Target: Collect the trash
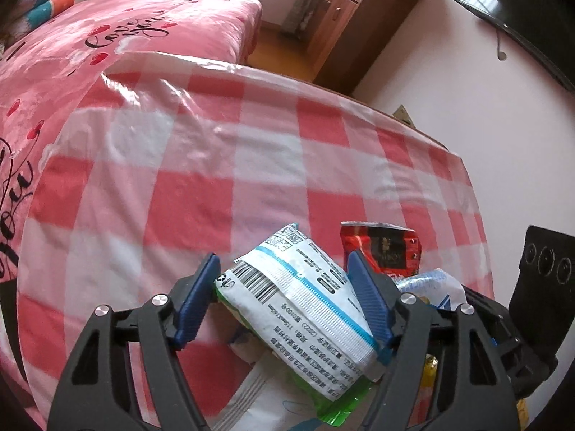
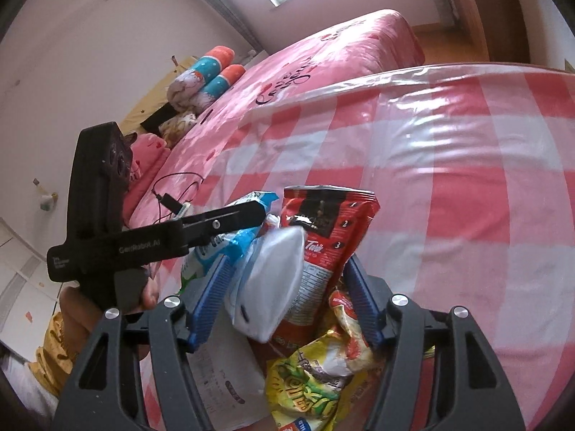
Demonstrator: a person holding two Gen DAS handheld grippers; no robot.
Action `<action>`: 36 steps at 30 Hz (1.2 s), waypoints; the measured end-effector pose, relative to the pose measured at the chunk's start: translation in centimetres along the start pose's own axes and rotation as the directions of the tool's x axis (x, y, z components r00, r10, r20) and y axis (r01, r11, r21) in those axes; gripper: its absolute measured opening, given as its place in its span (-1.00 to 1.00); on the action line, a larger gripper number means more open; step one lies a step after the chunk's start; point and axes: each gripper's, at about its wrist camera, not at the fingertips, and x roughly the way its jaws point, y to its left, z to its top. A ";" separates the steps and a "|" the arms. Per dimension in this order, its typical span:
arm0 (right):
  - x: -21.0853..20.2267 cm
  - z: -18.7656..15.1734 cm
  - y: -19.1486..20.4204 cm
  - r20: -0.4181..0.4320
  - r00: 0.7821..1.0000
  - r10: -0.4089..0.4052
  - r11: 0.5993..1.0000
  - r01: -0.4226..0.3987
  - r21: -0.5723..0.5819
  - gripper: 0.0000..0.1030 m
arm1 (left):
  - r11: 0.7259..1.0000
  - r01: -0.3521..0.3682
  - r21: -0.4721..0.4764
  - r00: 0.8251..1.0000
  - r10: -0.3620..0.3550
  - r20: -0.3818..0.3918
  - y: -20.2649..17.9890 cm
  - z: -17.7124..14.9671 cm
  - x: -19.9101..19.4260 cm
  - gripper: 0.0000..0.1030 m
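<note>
Across the checked worktop (image 1: 273,151), covered in glossy red-and-white plastic, the trash sits bunched at the near edge, toward six o'clock in both wrist views. From the left wrist, the left gripper (image 1: 284,269) has its blue fingers (image 1: 199,287) spread on either side of a white and green packet (image 1: 298,298). The right-hand pad seems to touch the packet's edge, while the pad at nine o'clock stands clear of it, so I read this as a straddle, not a pinch. A red snack bag (image 1: 382,248) stands just beyond at one o'clock.

From the right wrist, the right gripper (image 2: 285,280) brackets that same red snack bag (image 2: 329,222) together with a white pouch (image 2: 273,280), and a yellow wrapper (image 2: 312,380) lies crumpled below at six o'clock. Its fingers (image 2: 210,298) are parted around the bundle; whether they press on it I cannot tell. The left gripper's (image 2: 230,222) black body crosses at nine o'clock, near a blue and white wrapper (image 2: 222,248).

Risks, as I judge them: the packets are slick, light and overlapping, so closing on one corner could squirt it sideways or drag a neighbour along and drop it. The plastic cover is loose and wrinkled, and low fingers might catch it and pull everything. Both grippers work the same small heap, so they could knock each other. A pink bed (image 2: 341,46) lies just beside the worktop, where a flicked wrapper could land.
</note>
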 end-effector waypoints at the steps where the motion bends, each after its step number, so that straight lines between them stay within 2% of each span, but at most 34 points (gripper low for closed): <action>1: -0.4 -0.7 0.3 -0.001 1.000 0.000 1.000 0.000 -0.006 0.26 | 1.000 0.005 0.007 1.000 -0.005 -0.001 -0.3 -0.7 -0.4 0.43; 8: -2.4 -4.1 1.2 -0.001 1.000 0.015 1.000 -0.015 -0.005 0.26 | 0.998 0.040 0.058 0.999 -0.039 -0.015 -2.0 -4.3 -2.2 0.43; 19: -6.6 -10.3 3.3 0.023 0.999 -0.028 0.999 0.028 -0.040 0.29 | 0.984 0.080 0.162 0.996 -0.074 -0.041 -4.3 -10.0 -4.4 0.43; 24: -8.1 -12.3 3.5 0.049 0.996 -0.079 0.996 0.081 -0.037 0.30 | 0.973 0.042 0.227 0.999 -0.044 0.003 -5.6 -11.6 -5.9 0.43; 28: -9.8 -13.1 3.0 0.095 0.990 -0.102 0.995 0.103 -0.011 0.49 | 0.973 0.036 0.229 0.998 -0.045 0.035 -5.8 -12.3 -7.3 0.47; 30: -10.6 -13.5 2.8 0.115 0.986 -0.118 0.993 0.120 -0.003 0.50 | 0.975 0.037 0.221 0.998 -0.047 0.042 -5.6 -12.5 -7.9 0.48; 36: -12.4 -14.9 2.8 0.165 0.975 -0.146 0.989 0.145 0.018 0.60 | 0.992 0.037 0.124 0.996 -0.046 0.073 -3.8 -14.0 -10.2 0.53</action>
